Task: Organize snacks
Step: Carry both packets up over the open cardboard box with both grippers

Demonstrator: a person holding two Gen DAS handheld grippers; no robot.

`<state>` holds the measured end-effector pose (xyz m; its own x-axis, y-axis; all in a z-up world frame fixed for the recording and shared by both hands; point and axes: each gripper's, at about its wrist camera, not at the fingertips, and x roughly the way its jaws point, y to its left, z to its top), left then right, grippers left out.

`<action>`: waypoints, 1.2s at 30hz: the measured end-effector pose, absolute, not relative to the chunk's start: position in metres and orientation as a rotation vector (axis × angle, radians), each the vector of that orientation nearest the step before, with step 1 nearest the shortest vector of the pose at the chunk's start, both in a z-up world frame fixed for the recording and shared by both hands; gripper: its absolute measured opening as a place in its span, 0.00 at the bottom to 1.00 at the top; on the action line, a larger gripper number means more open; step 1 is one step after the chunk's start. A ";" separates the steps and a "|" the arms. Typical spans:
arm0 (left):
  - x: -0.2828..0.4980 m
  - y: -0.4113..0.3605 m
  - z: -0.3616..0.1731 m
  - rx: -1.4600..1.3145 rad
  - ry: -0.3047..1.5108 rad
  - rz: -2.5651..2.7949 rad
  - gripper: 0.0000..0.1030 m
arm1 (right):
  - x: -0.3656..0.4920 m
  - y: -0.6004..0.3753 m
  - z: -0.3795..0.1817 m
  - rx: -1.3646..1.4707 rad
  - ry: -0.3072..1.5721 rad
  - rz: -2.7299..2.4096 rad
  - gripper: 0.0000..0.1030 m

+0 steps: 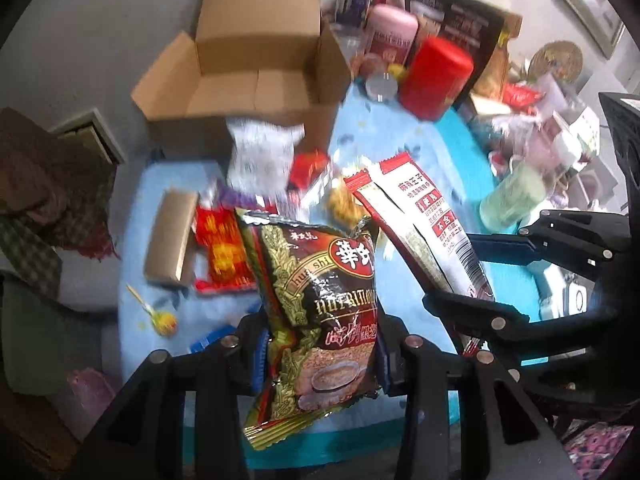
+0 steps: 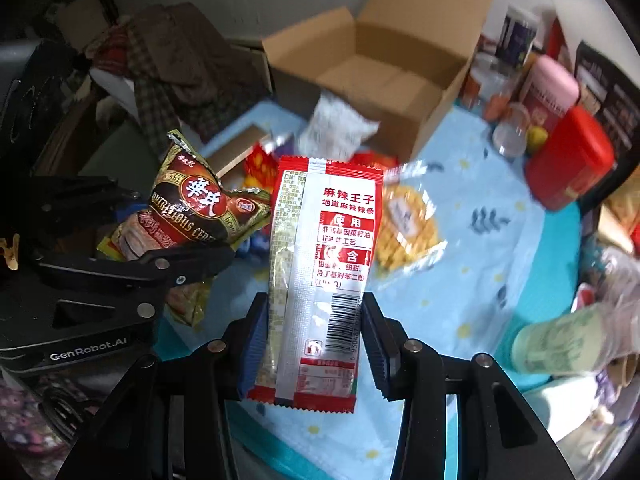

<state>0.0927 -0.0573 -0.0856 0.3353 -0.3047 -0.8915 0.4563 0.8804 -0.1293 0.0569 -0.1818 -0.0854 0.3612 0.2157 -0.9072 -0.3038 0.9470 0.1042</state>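
My left gripper [image 1: 320, 352] is shut on a brown and gold cereal packet [image 1: 316, 304], held above the table. In the right wrist view the same cereal packet [image 2: 192, 212] hangs at the left in the left gripper [image 2: 176, 268]. My right gripper [image 2: 312, 344] is shut on a red and silver spicy-strip packet [image 2: 320, 264], upright between its blue pads. That spicy-strip packet [image 1: 420, 232] also shows at the right of the left wrist view. An open cardboard box [image 1: 256, 76] [image 2: 384, 68] stands at the back of the table. Loose snacks [image 1: 224, 252] lie below on the blue cloth.
A red canister [image 1: 436, 76] [image 2: 568, 164] and a pink canister [image 1: 392, 32] stand behind the blue tablecloth [image 2: 480, 216]. A white packet [image 1: 264, 152] leans at the box front. A pale green cup [image 1: 512, 200] sits at the right. A small brown box [image 1: 170, 236] and a lollipop [image 1: 164, 320] lie at the left.
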 end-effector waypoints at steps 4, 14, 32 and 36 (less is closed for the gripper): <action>0.104 -0.053 -0.058 0.131 1.061 -0.492 0.39 | 0.066 -0.183 -0.058 -0.090 1.087 0.332 0.43; 0.142 -0.051 0.005 0.104 0.908 -0.490 0.39 | 0.102 -0.183 0.002 -0.110 0.951 0.348 0.43; 0.246 -0.058 0.056 0.100 0.747 -0.457 0.39 | 0.211 -0.189 0.044 -0.122 0.795 0.336 0.43; 0.275 -0.066 0.055 0.100 0.737 -0.459 0.39 | 0.244 -0.195 0.046 -0.117 0.778 0.314 0.43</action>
